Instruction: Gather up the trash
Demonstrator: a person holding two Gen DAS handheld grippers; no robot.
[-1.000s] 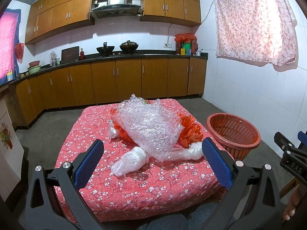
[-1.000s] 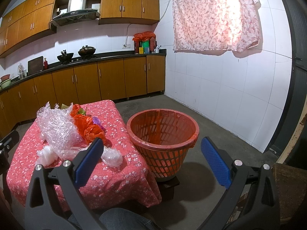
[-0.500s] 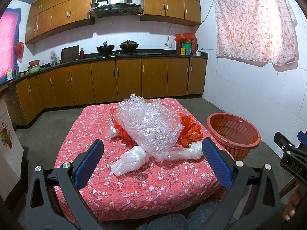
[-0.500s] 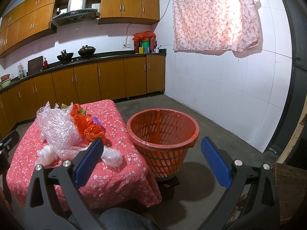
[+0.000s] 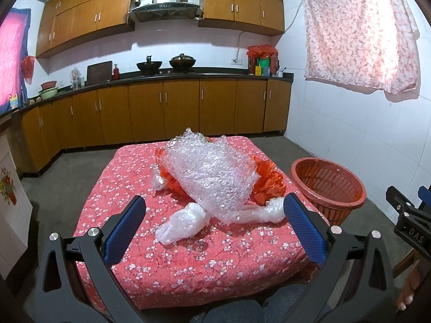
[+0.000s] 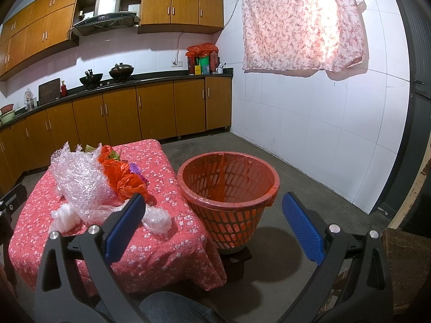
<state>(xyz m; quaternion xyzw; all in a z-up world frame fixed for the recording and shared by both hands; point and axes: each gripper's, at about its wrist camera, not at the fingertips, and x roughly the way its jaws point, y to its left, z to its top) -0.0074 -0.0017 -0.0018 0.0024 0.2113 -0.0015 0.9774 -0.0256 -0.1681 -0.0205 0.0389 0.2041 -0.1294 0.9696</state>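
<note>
A pile of trash lies on the red floral table (image 5: 188, 263): a big sheet of bubble wrap (image 5: 212, 172), orange plastic (image 5: 269, 180) and clear plastic bags (image 5: 183, 223). The pile also shows in the right wrist view, with the bubble wrap (image 6: 80, 177) and orange plastic (image 6: 126, 177). A red basket (image 6: 229, 188) lined with a red bag stands on the floor right of the table; it also shows in the left wrist view (image 5: 328, 185). My left gripper (image 5: 214, 207) is open and empty, short of the pile. My right gripper (image 6: 214, 204) is open and empty, facing the basket.
Wooden kitchen cabinets (image 5: 161, 113) and a dark counter with woks run along the back wall. A floral cloth (image 6: 299, 21) hangs on the white tiled wall at right. The floor (image 6: 309, 183) is bare concrete. A dark door stands at the far right.
</note>
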